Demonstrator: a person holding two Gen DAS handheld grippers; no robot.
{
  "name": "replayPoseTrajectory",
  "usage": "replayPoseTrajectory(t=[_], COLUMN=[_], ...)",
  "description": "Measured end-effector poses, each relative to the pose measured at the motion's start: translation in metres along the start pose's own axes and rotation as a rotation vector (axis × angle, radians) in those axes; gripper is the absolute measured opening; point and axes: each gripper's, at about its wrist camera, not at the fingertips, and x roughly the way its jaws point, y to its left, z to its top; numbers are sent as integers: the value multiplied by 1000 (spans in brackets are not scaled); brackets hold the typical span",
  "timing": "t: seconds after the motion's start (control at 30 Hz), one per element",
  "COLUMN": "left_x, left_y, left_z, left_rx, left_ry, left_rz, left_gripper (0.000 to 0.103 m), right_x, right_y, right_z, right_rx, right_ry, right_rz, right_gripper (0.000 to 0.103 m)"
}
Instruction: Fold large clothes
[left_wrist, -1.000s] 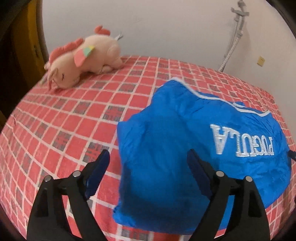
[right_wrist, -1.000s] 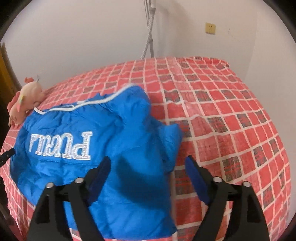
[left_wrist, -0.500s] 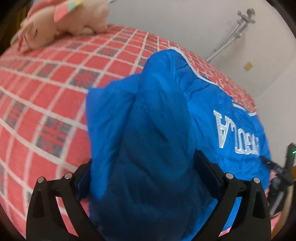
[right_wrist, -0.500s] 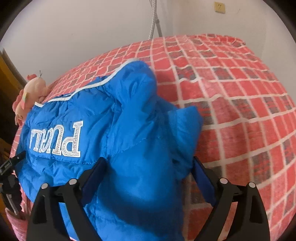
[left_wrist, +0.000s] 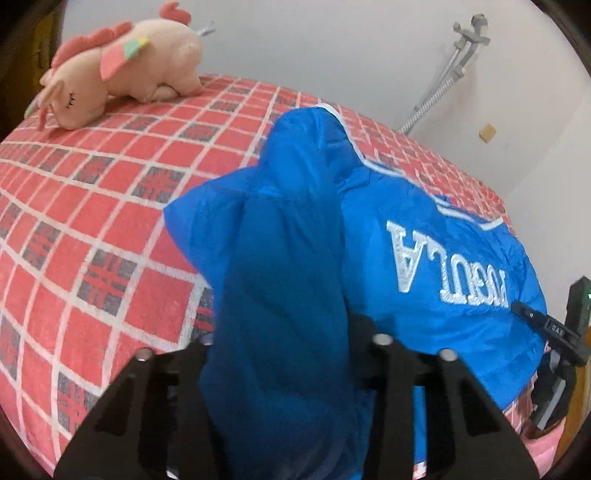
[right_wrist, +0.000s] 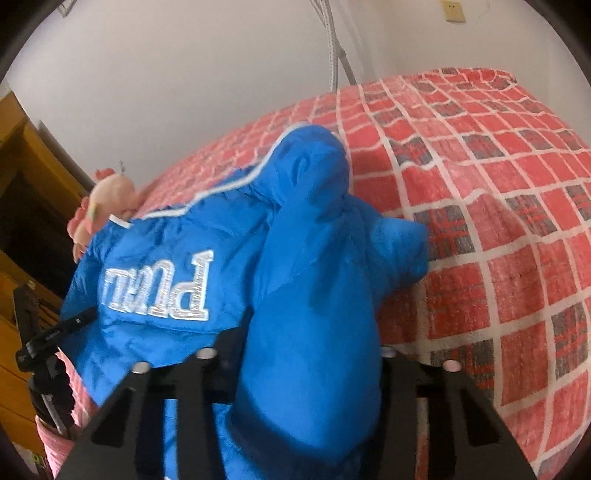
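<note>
Blue jacket (left_wrist: 424, 229) lies on the checked bed (left_wrist: 92, 206); left tongs (left_wrist: 284, 343) and right tongs (right_wrist: 303, 354) each clamp a fold of it.

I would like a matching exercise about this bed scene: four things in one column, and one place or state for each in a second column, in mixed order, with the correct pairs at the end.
Things
1. blue jacket
2. plush toy
3. left gripper
4. wall socket

Places or states
A. on the wall above the far end of the bed
B. closed on a bunch of blue fabric
C. lying near the bed's far edge, beyond the jacket
D. spread on the red checked bedspread, white letters on top

Pairs: 1-D, 2-C, 3-B, 4-A
</note>
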Motion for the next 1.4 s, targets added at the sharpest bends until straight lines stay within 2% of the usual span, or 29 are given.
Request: replayPoseTrajectory(t=[0.1,0.4,0.57,0.73,0.93,1.07,1.17,1.3,1.4], left_x=[-15,-92,-143,-181,-182,-163,-147,-121,-120], left_y=[0,-34,-38,-21,-2,10,20,41,44], left_z=[3,-2,-27,-72,-123,-149,-161,-179,-182], left_rx=[-42,20,57,69,96,104,98,72,70], left_ry=[-35,-145,-160,-159,-129,-83,-56,-37,-48], left_rz=[-42,-108,-150,-189,-155,-94,-54,-62,-64], left_gripper=[21,16,16,16,16,19,25,36,36], right_x=[-13,-81,-134,-162,-155,-138,-120,-95,-90], right_y=[1,42,56,43,31,23,10,-5,-5], right_z=[7,4,-23,-59,-99,-122,-132,-146,-154], right_rx=[15,-91,-144,-170,-171,-153,-125,-102,-121], right_ry=[-23,-99,-93,-76,-25,21,54,71,47], right_rz=[54,78,100,128,97,19,-32,-51,-67], right_gripper=[27,23,22,22,23,25,29,37,39])
